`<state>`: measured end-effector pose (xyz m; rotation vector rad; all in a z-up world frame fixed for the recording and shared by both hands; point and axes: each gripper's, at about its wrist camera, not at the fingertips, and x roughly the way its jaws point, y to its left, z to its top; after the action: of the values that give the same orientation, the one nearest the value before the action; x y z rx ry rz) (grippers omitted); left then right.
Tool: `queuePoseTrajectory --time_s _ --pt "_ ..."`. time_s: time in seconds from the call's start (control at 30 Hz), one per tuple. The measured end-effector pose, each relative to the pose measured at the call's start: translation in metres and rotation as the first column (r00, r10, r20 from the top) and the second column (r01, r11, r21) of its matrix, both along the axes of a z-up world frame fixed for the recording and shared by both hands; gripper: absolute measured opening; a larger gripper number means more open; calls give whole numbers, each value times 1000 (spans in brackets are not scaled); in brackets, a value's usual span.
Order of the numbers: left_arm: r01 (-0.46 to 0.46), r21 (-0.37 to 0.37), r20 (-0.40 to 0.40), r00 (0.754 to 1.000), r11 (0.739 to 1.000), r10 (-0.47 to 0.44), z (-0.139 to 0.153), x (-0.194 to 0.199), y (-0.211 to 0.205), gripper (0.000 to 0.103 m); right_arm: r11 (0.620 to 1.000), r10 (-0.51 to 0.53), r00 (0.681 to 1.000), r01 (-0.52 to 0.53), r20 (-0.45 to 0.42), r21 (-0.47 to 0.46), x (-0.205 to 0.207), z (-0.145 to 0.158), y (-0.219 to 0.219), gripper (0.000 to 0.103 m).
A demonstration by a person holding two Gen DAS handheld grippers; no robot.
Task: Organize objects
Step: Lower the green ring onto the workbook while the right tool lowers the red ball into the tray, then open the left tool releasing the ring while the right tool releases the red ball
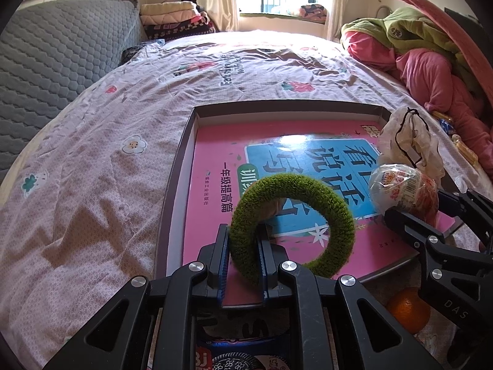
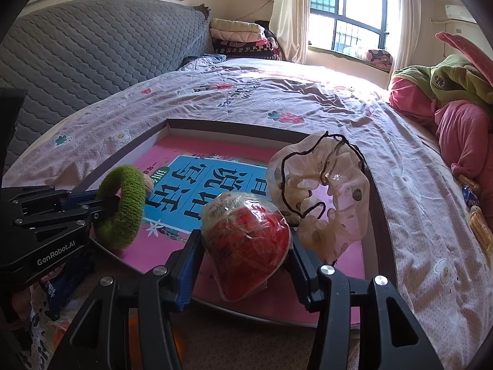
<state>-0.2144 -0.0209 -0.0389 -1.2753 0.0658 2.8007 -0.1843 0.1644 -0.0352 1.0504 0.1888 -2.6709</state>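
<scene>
My left gripper (image 1: 243,240) is shut on a fuzzy green ring scrunchie (image 1: 323,203) and holds it above the near left part of a shallow box tray (image 1: 181,160) that has a pink and blue book (image 1: 215,154) lying in it. My right gripper (image 2: 246,246) is shut on a red snack wrapped in clear plastic (image 2: 249,243), above the tray's near edge (image 2: 271,313). A sheer beige scrunchie with black trim (image 2: 326,182) lies in the tray's right part. The green scrunchie (image 2: 123,206) and left gripper (image 2: 106,206) show at left in the right wrist view.
The tray sits on a bed with a pale flowered sheet (image 1: 92,169). An orange (image 1: 408,311) and a blue cookie pack (image 1: 234,357) lie near the tray's front edge. Pink and green bedding (image 2: 456,114) is piled at right; a grey quilted headboard (image 1: 46,61) stands at left.
</scene>
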Motion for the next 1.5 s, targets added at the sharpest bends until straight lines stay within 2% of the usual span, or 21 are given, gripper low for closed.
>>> queuePoseTrajectory --time_s 0.43,0.8,1.5 --pt "-16 -39 -12 1000 999 16 0 0 0 19 1000 -8 1000 8 7 -7 -1 0 1 52" --pt "-24 -38 -8 1000 999 24 0 0 -2 19 1000 -19 1000 19 19 -20 -2 -2 5 55" --pt "-41 -64 -17 999 997 40 3 1 -1 29 999 -34 999 34 22 -20 -1 -1 8 59"
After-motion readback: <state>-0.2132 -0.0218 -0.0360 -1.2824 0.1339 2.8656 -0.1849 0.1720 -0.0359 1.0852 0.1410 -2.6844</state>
